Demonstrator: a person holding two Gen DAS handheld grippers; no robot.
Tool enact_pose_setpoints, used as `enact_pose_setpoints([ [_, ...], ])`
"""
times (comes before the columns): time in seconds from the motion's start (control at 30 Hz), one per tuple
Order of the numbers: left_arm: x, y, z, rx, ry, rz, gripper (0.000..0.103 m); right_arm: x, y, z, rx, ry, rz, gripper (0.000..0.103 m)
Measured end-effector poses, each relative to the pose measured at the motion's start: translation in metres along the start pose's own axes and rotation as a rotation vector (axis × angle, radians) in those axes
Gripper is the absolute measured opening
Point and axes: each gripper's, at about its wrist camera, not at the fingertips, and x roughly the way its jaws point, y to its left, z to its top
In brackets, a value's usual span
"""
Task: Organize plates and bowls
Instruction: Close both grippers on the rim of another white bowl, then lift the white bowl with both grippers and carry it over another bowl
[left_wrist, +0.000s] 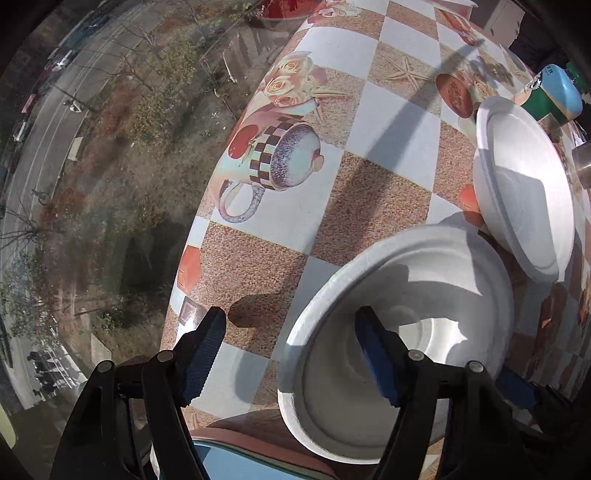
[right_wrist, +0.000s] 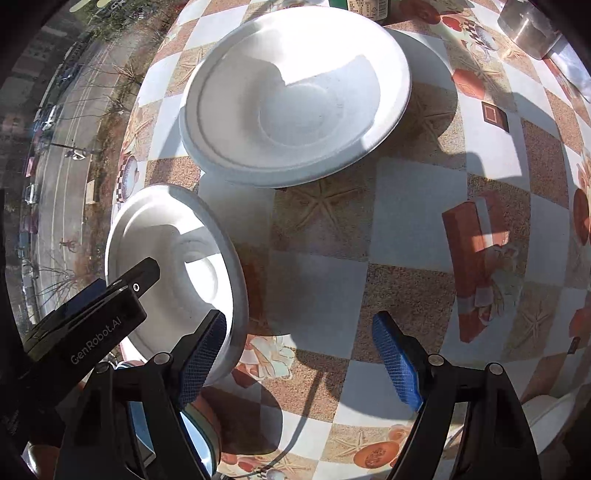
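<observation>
A small white bowl (left_wrist: 424, 280) stands upright near the window-side edge of the checked tablecloth (left_wrist: 369, 184). My left gripper (left_wrist: 290, 321) straddles the bowl's near rim, open: the right finger hangs inside the bowl and the left finger outside it, neither pad pressing. Beyond it lies a wider white bowl (left_wrist: 524, 192). In the right wrist view the wide bowl (right_wrist: 295, 96) sits at the top and the small bowl (right_wrist: 173, 258) at the lower left, with a finger (right_wrist: 147, 271) of the left gripper reaching into it. My right gripper (right_wrist: 299, 321) is open over bare tablecloth (right_wrist: 406, 221), its left finger beside the small bowl's rim.
A window runs along the table's left edge, with a street far below. A green-and-blue bottle (left_wrist: 550, 92) stands behind the wide bowl. A metal container (right_wrist: 528, 33) sits at the far right. Another white dish (right_wrist: 546, 413) shows at the lower right edge.
</observation>
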Motion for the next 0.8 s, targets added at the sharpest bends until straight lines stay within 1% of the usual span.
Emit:
enact_pose_setpoints([
  [0.03, 0.001, -0.002, -0.001, 0.009, 0.005, -0.007, 0.060, 0.003, 0.002, 0.000, 0.000, 0.010, 0.007, 0.068],
  [0.07, -0.001, -0.005, -0.003, 0.022, -0.005, -0.013, 0.053, 0.007, 0.005, 0.001, 0.001, 0.023, 0.017, 0.064],
  [0.1, -0.002, -0.009, -0.005, 0.039, -0.008, -0.023, 0.042, 0.009, 0.005, 0.001, 0.006, 0.031, 0.042, 0.056],
  [0.13, -0.004, -0.013, -0.007, 0.061, -0.005, -0.026, 0.041, 0.010, 0.005, 0.000, 0.016, 0.031, 0.067, 0.050],
  [0.17, -0.005, -0.018, -0.009, 0.083, -0.001, -0.021, 0.040, 0.010, 0.006, 0.000, 0.020, 0.037, 0.095, 0.038],
  [0.2, -0.005, -0.022, -0.014, 0.105, 0.002, -0.007, 0.039, 0.010, 0.010, -0.001, 0.019, 0.046, 0.119, 0.033],
  [0.23, -0.005, -0.023, -0.018, 0.105, 0.015, -0.015, 0.039, 0.010, 0.013, -0.001, 0.010, 0.055, 0.118, 0.022],
  [0.27, -0.005, -0.025, -0.025, 0.108, 0.027, -0.020, 0.039, 0.010, 0.014, -0.001, -0.006, 0.060, 0.107, 0.015],
  [0.3, -0.005, -0.030, -0.031, 0.119, 0.033, -0.019, 0.039, 0.009, 0.015, -0.002, -0.021, 0.061, 0.082, 0.015],
  [0.4, -0.007, -0.052, -0.059, 0.175, 0.045, -0.019, 0.039, 0.004, 0.004, -0.011, -0.033, 0.074, 0.065, 0.016],
  [0.47, -0.008, -0.069, -0.083, 0.225, 0.050, -0.017, 0.039, -0.003, -0.006, -0.024, -0.058, 0.075, 0.045, 0.016],
  [0.53, -0.011, -0.083, -0.109, 0.266, 0.049, -0.012, 0.039, -0.006, -0.023, -0.038, -0.051, 0.089, 0.035, 0.016],
  [0.7, -0.012, -0.104, -0.179, 0.342, 0.084, -0.028, 0.039, -0.016, -0.064, -0.090, -0.033, 0.098, 0.022, 0.017],
  [0.8, -0.010, -0.109, -0.219, 0.428, 0.097, -0.023, 0.041, -0.017, -0.080, -0.123, -0.019, 0.118, 0.009, 0.017],
])
